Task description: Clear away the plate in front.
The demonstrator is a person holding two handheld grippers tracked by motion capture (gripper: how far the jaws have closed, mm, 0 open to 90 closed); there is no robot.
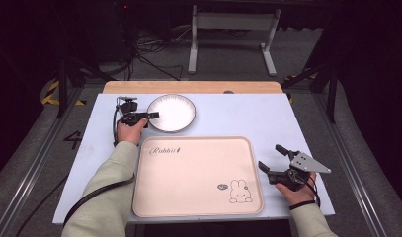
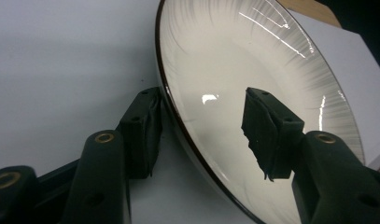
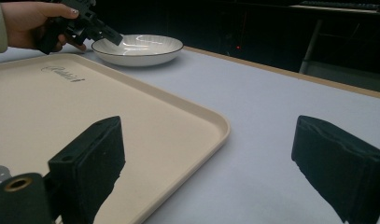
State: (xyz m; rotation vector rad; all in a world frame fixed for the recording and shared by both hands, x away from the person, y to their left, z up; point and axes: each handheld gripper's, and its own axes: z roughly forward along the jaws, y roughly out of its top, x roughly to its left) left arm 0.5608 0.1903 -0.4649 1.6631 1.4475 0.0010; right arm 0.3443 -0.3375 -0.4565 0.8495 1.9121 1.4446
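The left gripper [image 1: 150,115] straddles, jaws apart, the nine-o'clock rim of the white ribbed dark-edged ceramic plate [image 1: 175,111]; the right gripper [image 1: 272,159] gapes wide, empty.

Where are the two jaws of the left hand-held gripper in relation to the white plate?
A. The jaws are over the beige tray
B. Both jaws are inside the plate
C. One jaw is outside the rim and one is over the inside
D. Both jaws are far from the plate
C: in the left gripper view the left hand-held gripper is open, with the rim of the white plate passing between its jaws.
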